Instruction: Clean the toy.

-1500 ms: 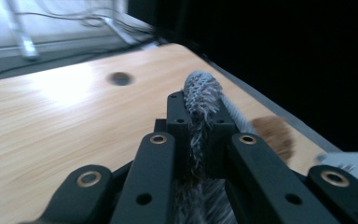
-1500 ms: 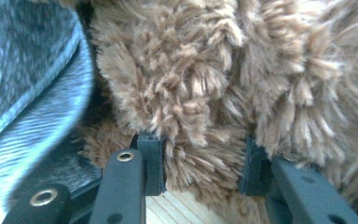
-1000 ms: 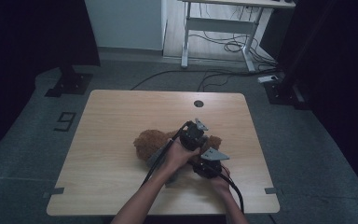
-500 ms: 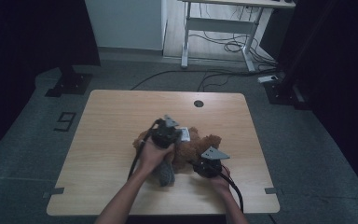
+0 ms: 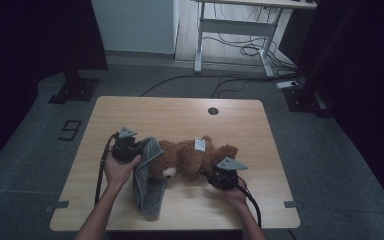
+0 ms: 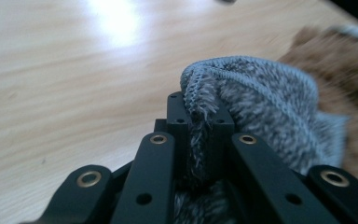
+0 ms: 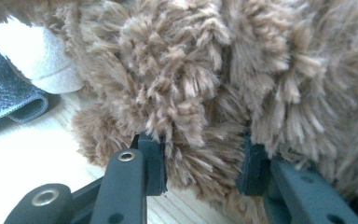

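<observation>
Your left hand-held gripper (image 5: pixel 139 149) is pinching the fuzzy grey knitted cloth (image 5: pixel 147 181) tightly. Your right hand-held gripper (image 7: pixel 200 170) is clamping the shaggy brown teddy bear (image 5: pixel 190 156) lying on the light wooden desk (image 5: pixel 180 112).

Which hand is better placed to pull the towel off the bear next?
Left. Its gripper is already shut on the towel edge, while the right gripper pins the bear, likely steadying it.

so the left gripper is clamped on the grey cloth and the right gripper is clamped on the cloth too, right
Not quite. The left gripper is clamped on the grey cloth, but the right gripper is not on the cloth: its jaws are closed on the brown fur of the teddy bear. The right gripper view shows fur squeezed between them, and the high view shows that gripper at the bear's near side.
</observation>
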Demonstrator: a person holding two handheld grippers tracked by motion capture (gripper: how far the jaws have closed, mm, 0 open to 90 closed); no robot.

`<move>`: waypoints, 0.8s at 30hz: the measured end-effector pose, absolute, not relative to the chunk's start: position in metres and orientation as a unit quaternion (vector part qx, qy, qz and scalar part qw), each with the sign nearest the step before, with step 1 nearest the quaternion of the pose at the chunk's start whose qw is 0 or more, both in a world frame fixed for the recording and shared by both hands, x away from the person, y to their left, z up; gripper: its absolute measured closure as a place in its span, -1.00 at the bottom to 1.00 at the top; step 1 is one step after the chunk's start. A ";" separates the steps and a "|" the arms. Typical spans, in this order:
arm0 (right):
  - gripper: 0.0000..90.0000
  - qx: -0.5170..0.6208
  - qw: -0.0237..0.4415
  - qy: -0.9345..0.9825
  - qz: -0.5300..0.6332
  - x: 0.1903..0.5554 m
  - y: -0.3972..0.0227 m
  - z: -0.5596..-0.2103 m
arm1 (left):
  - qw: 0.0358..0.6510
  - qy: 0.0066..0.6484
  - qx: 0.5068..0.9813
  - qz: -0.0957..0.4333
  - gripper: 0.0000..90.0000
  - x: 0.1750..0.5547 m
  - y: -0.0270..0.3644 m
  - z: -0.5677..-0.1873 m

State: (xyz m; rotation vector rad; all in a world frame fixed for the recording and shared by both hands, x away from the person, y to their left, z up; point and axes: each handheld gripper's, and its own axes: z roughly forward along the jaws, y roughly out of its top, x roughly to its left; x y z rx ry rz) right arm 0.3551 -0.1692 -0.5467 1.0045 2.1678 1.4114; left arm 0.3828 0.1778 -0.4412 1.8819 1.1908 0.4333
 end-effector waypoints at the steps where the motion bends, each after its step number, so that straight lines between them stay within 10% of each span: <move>1: 0.36 0.356 0.182 0.768 0.500 0.355 -0.169 -0.547 | 0.433 0.467 0.751 0.173 0.85 0.382 0.172 -0.435; 13: 0.36 0.359 0.175 0.765 0.505 0.356 -0.172 -0.547 | 0.443 0.371 0.802 0.152 0.84 0.391 0.043 -0.411; 24: 0.35 0.352 0.184 0.769 0.501 0.354 -0.168 -0.547 | 0.434 0.449 0.764 0.161 0.84 0.399 0.123 -0.459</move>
